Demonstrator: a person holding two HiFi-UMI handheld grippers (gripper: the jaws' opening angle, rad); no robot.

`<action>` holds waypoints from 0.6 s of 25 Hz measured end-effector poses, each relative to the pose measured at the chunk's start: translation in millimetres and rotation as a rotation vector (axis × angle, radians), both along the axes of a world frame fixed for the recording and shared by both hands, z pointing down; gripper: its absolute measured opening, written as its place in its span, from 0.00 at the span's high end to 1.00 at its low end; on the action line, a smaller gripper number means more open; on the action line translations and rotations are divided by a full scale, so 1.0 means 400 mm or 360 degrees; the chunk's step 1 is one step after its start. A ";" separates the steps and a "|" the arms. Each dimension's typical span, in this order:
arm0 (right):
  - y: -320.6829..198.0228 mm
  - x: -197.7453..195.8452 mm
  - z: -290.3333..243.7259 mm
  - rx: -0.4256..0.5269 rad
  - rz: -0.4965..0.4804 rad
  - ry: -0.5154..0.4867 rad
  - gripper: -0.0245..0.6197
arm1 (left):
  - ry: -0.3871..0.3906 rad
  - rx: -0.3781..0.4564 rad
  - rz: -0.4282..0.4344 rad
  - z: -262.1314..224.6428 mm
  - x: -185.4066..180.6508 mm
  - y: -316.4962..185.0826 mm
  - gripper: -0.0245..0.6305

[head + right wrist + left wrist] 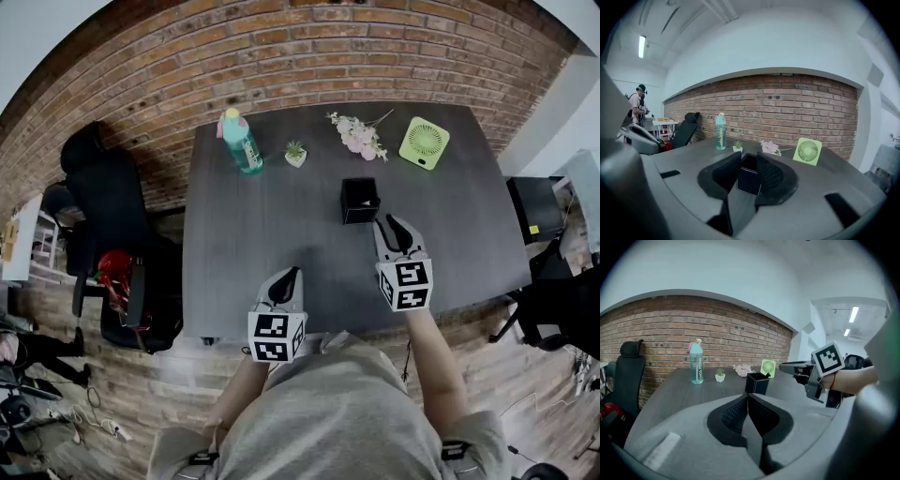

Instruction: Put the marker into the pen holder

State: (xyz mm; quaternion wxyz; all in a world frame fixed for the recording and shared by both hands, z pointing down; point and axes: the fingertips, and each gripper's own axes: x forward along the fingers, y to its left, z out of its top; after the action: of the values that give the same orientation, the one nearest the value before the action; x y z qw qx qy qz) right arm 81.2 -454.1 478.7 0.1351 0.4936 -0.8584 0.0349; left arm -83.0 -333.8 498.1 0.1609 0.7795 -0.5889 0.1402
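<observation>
The black square pen holder (360, 200) stands upright mid-table. In the left gripper view a short dark tip (768, 375), seemingly the marker, pokes up from the corner of the pen holder (757, 384). My right gripper (392, 223) hovers just short of the holder on its near right side, open and empty. The right gripper view shows the pen holder (749, 176) through the gap of the right gripper (749, 161). My left gripper (289, 275) hangs lower left near the table's front edge. The left gripper (748, 395) is shut on nothing.
Along the table's far edge stand a teal water bottle (240, 141), a small potted plant (295, 153), pink flowers (358, 136) and a green fan (425, 142). A black office chair (112, 211) sits left of the grey table (253, 244). A brick wall lies behind.
</observation>
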 end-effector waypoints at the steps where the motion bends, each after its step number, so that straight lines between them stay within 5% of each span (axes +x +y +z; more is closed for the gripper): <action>1: 0.021 -0.001 -0.012 0.0010 0.0006 -0.0010 0.82 | 0.0002 0.0004 0.0010 -0.003 0.000 0.011 0.94; 15: 0.388 -0.048 -0.104 0.0122 0.0058 -0.0087 0.92 | 0.0016 0.0062 0.0087 -0.006 -0.051 0.255 0.94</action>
State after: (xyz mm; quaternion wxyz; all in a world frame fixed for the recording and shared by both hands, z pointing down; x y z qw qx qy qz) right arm 61.9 -299.1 437.0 0.0918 0.5128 -0.8534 0.0179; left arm -103.6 -232.0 495.6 0.1447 0.7989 -0.5693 0.1291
